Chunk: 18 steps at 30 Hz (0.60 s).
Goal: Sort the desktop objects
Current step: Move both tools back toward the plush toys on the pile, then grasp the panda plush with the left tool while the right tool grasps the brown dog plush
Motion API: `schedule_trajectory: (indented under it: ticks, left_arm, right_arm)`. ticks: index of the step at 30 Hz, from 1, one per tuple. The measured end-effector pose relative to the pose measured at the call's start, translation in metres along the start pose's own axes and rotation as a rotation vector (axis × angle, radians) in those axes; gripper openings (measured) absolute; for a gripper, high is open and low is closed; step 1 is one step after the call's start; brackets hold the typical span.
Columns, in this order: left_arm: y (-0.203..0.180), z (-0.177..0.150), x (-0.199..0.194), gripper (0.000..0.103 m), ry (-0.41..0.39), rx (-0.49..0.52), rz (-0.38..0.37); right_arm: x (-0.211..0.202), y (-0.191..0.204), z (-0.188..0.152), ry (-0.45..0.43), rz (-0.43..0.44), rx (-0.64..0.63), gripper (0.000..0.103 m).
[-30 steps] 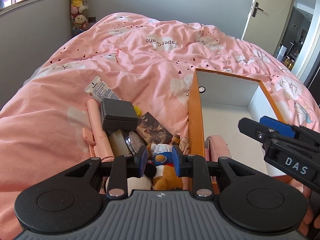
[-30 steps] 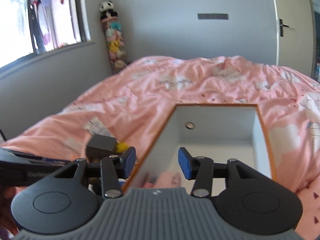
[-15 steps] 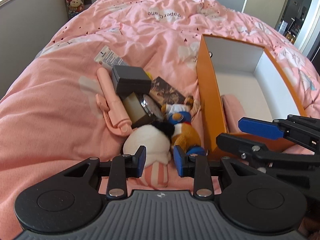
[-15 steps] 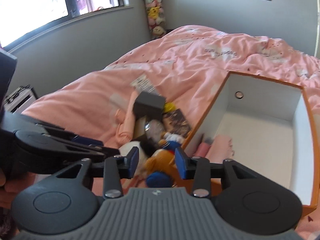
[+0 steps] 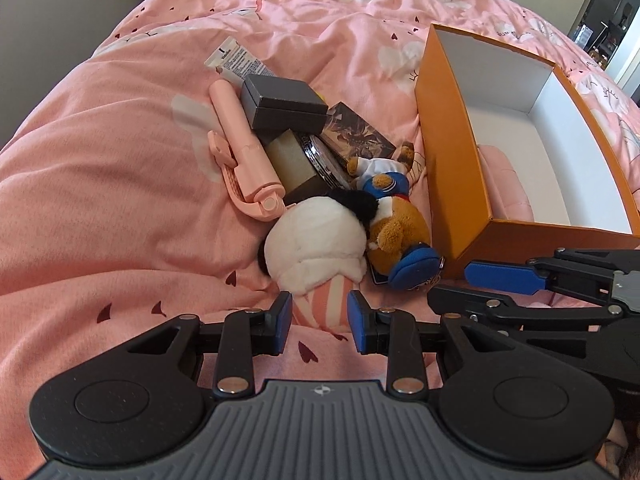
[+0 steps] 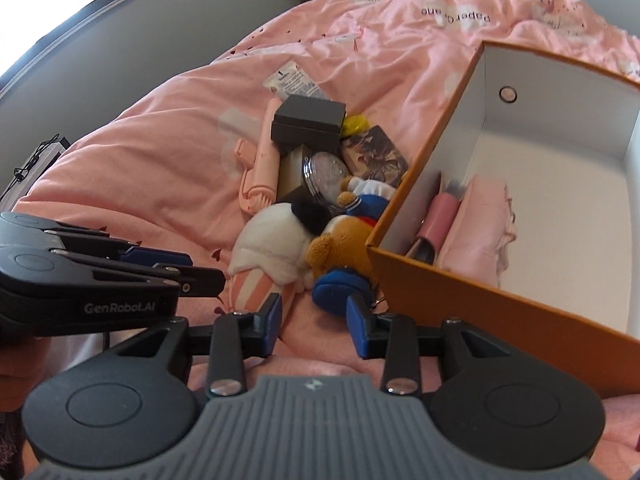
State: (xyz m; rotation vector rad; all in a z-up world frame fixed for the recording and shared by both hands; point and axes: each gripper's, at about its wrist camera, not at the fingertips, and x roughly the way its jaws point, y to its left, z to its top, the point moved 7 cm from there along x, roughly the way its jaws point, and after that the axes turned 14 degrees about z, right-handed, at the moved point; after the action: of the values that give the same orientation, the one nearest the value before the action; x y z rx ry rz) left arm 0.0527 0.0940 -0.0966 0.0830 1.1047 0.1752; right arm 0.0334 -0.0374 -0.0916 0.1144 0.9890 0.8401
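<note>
pink duvet (image 5: 120,184) seen spread over bed, clutter heaped just left of orange box (image 5: 452,168). left gripper (image 5: 319,322) angled down over near end of white plush (image 5: 316,244); its pink-striped end lies between the 2 blue pads, jaws part open, whether pads touch the fabric can't be told. right gripper (image 6: 312,323) seen pointing down near brown bear plush (image 6: 340,256), jaws apart w/ nothing clamped, bear's blue foot just ahead of the gap. in left view right gripper is seen from the side at box's near corner, fingers a little apart. pile noted: pink folding handle (image 5: 244,152) along left edge, dark grey box (image 5: 286,106) stacked on a tan block (image 5: 290,160), round silver-rimmed tin (image 6: 326,172) leaning beside it, patterned card box (image 5: 358,136) toward orange box, white tube (image 5: 236,60) at far end, sm. yellow item (image 6: 354,124) behind grey box. bear touches white plush & lies against box's outer wall. inside box, by near-left wall: pink cloth (image 6: 480,224) & pink case (image 6: 438,216); rest of white floor bare. hand partly seen at lower left of right view.
</note>
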Motion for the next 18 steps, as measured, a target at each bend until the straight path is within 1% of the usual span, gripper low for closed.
schedule_trajectory:
  ticks: [5,7,9,10,11,13,15,17,18]
  left_arm:
    - [0.003,0.003,0.009,0.035,0.019,-0.046,-0.058]
    - [0.001,0.004,0.017,0.042,0.044,-0.049,-0.073]
    - [-0.001,0.003,0.026,0.048,0.068,-0.054,-0.073]
    - [-0.003,0.004,0.029,0.049,0.074,-0.052,-0.075]
    - [-0.004,0.005,0.033,0.05,0.078,-0.05,-0.071]
    - [-0.007,0.007,0.04,0.056,0.089,-0.053,-0.057]
    - [-0.01,0.008,0.048,0.056,0.106,-0.052,-0.04]
    - [-0.012,0.01,0.058,0.061,0.121,-0.052,-0.014]
    - [-0.012,0.011,0.062,0.065,0.129,-0.052,-0.005]
  right_arm:
    - [0.01,-0.004,-0.002,0.032,0.012,0.029,0.04]
    - [0.013,-0.007,-0.003,0.046,0.014,0.042,0.04]
    - [0.016,-0.009,-0.004,0.059,0.013,0.049,0.04]
    - [0.018,-0.01,-0.004,0.066,0.013,0.054,0.04]
    - [0.02,-0.012,-0.005,0.073,0.015,0.06,0.04]
    - [0.023,-0.013,-0.005,0.084,0.019,0.069,0.04]
    - [0.025,-0.015,-0.006,0.094,0.021,0.076,0.042]
    - [0.027,-0.017,-0.006,0.099,0.025,0.086,0.043]
    - [0.028,-0.018,-0.006,0.103,0.027,0.093,0.043]
